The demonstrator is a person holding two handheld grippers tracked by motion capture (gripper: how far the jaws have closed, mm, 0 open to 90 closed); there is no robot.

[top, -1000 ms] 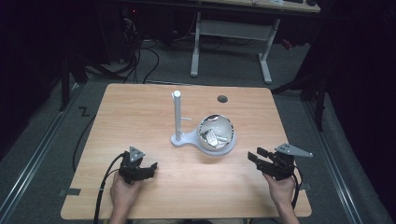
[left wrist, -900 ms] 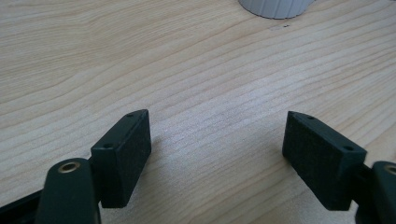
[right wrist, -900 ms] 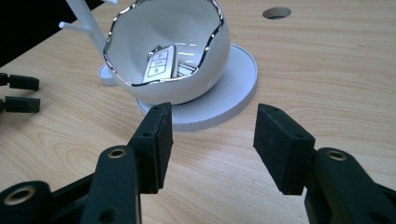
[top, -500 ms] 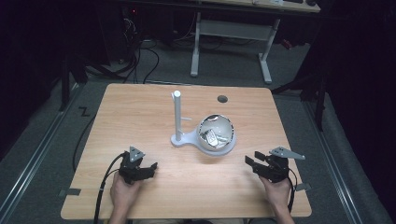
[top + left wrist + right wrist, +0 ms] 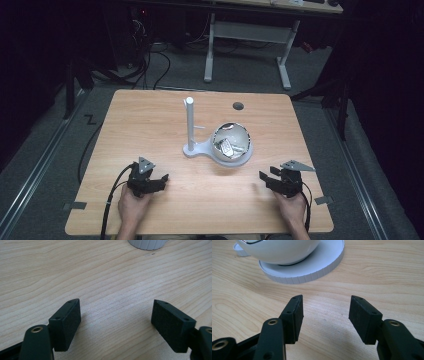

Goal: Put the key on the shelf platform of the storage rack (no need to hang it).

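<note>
A white bowl with a shiny inside and small items in it sits on the round base of a white stand, whose upright post rises to its left. My left gripper rests low at the table's front left, open, with bare wood between its pads. My right gripper is at the front right, pointing toward the bowl and base. Its jaws have just been opening, and nothing is between them.
The wooden table has a dark round grommet hole near its far edge. A cable trails from the left gripper over the front edge. A white desk frame stands on the floor beyond.
The right gripper has sunk toward the tabletop and come slightly nearer the front edge, and its jaws stand wider. The left gripper has stayed put.
</note>
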